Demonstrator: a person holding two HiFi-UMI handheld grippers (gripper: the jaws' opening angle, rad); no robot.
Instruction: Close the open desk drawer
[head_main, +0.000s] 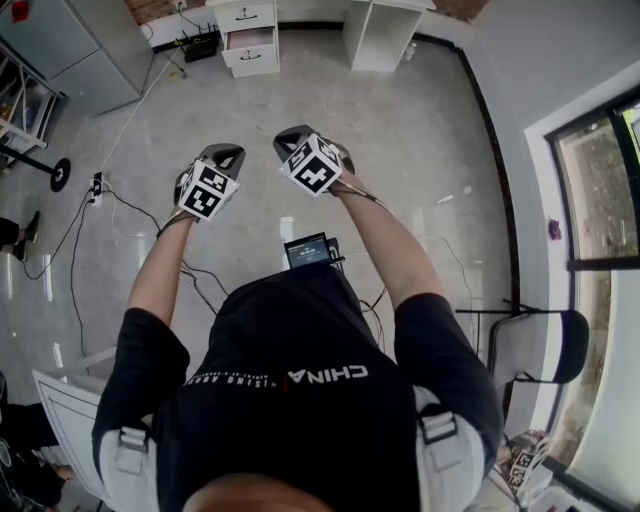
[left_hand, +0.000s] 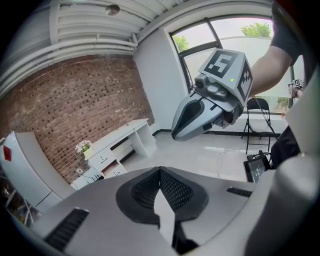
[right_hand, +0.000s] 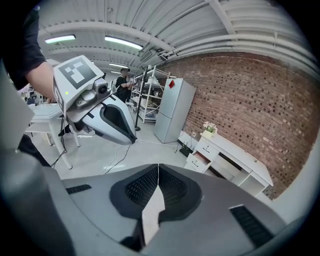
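Across the floor (head_main: 400, 150), well apart from the left hand-held gripper (head_main: 228, 153) and the right hand-held gripper (head_main: 291, 136), the open drawer (head_main: 250, 39) projects from the white worktop (head_main: 382, 32). Both jaw pairs are pressed together, empty. Drawer contents are too small to resolve.

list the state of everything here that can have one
desk drawer, pulled open
top drawer, shut
left gripper, jaws together, empty
right gripper, jaws together, empty
screen at the person's waist, lit
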